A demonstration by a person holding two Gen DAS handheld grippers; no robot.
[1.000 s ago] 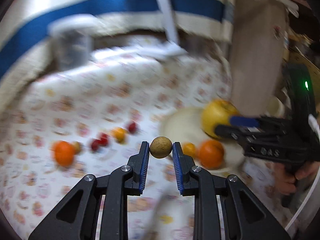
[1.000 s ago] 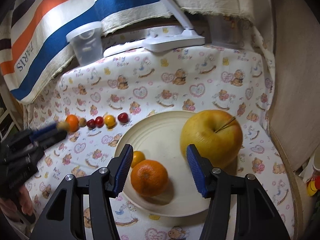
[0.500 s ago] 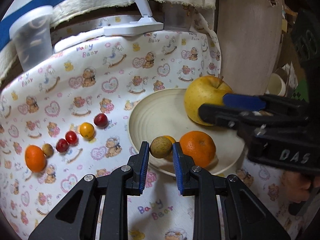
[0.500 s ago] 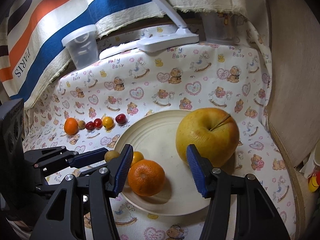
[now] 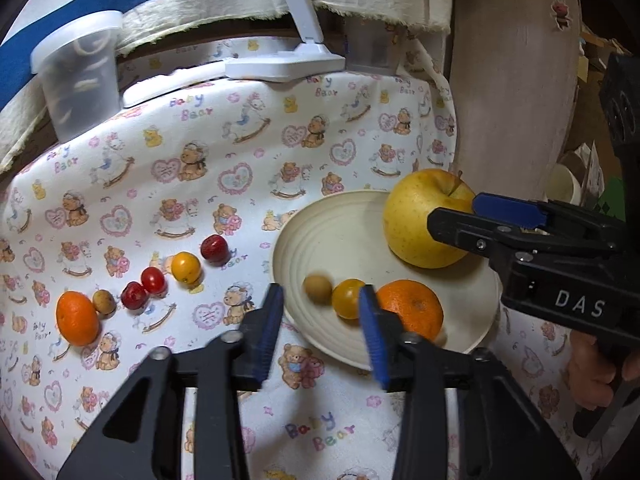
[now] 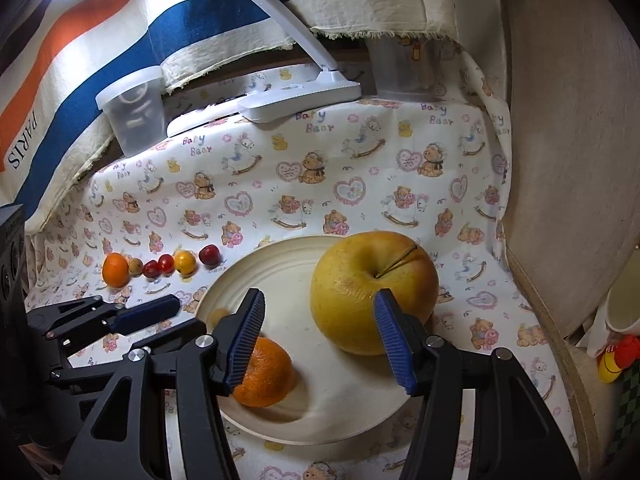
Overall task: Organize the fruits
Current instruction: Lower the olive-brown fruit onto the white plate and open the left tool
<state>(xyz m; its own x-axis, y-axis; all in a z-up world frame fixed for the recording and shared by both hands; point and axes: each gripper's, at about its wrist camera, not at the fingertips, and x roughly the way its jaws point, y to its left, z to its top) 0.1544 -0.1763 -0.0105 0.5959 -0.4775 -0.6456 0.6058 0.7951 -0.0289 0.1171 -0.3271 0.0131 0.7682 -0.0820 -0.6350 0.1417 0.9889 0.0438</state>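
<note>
My left gripper (image 5: pixel 322 322) hovers at the near left rim of the cream plate (image 5: pixel 292 236), and its jaws are opening. A small brown fruit (image 5: pixel 318 289) lies free on the plate just past the fingertips, beside a small yellow fruit (image 5: pixel 347 298), an orange (image 5: pixel 412 308) and a big yellow apple (image 5: pixel 420 220). On the cloth to the left runs a row: an orange (image 5: pixel 77 318), a brown fruit (image 5: pixel 104 301), two red cherry tomatoes (image 5: pixel 153 280), a yellow one (image 5: pixel 186 267) and a red one (image 5: pixel 214 249). My right gripper (image 6: pixel 320 338) is low over the plate, its jaws opening slightly. The apple (image 6: pixel 372 280) is just beyond them, untouched.
At the back stand a clear lidded tub (image 5: pixel 76 80), a white lamp base (image 5: pixel 284 66) and a second clear container (image 5: pixel 372 52) under a striped cloth. A tan curved wall (image 5: pixel 512 100) bounds the right side. A person's hand (image 5: pixel 592 376) holds the right gripper.
My left gripper carried the small brown fruit over to the plate, then opened and let it drop there. The right gripper has stayed over the plate.
</note>
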